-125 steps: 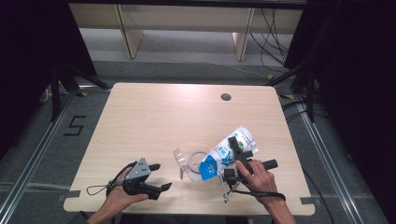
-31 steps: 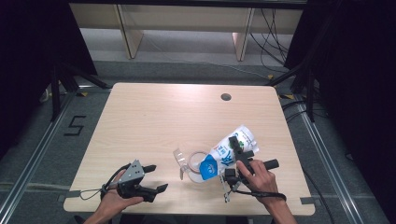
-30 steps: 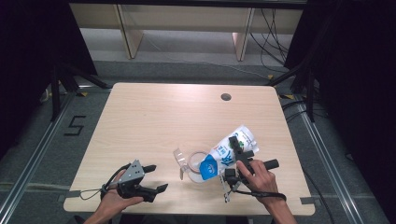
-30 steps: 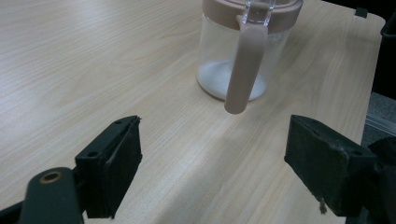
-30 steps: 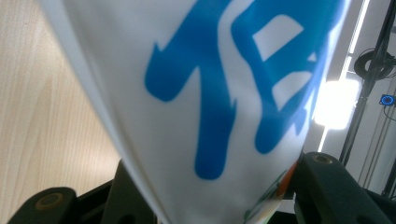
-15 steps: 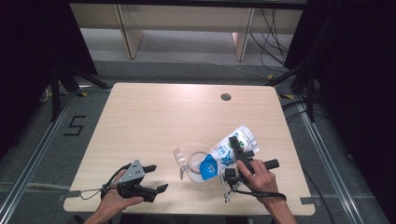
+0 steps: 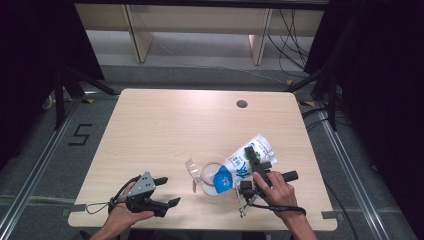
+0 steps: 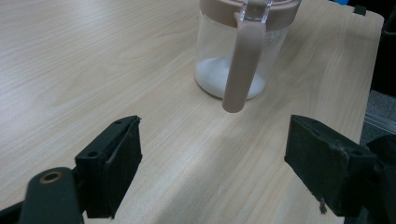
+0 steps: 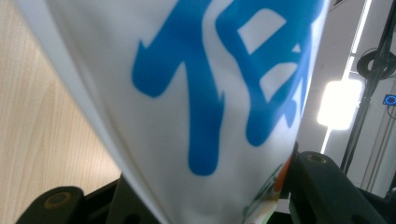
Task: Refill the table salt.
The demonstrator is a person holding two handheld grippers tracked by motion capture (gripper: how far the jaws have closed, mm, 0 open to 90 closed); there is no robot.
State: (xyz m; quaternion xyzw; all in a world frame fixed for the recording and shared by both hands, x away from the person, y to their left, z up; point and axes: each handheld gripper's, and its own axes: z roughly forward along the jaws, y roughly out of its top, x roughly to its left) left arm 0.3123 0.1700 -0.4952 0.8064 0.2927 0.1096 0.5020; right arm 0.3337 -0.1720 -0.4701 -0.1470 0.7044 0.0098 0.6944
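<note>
The right tool (image 7: 255,167) grips the white-and-blue pouch (image 7: 245,162), its jaws having just been closing on it, tilted over the glass jar (image 7: 210,172). The left tool (image 7: 167,192) rests released on the counter (image 7: 165,125), near the jar.

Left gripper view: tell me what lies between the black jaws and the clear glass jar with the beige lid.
Only bare wooden table separates the left gripper from the jar.
</note>
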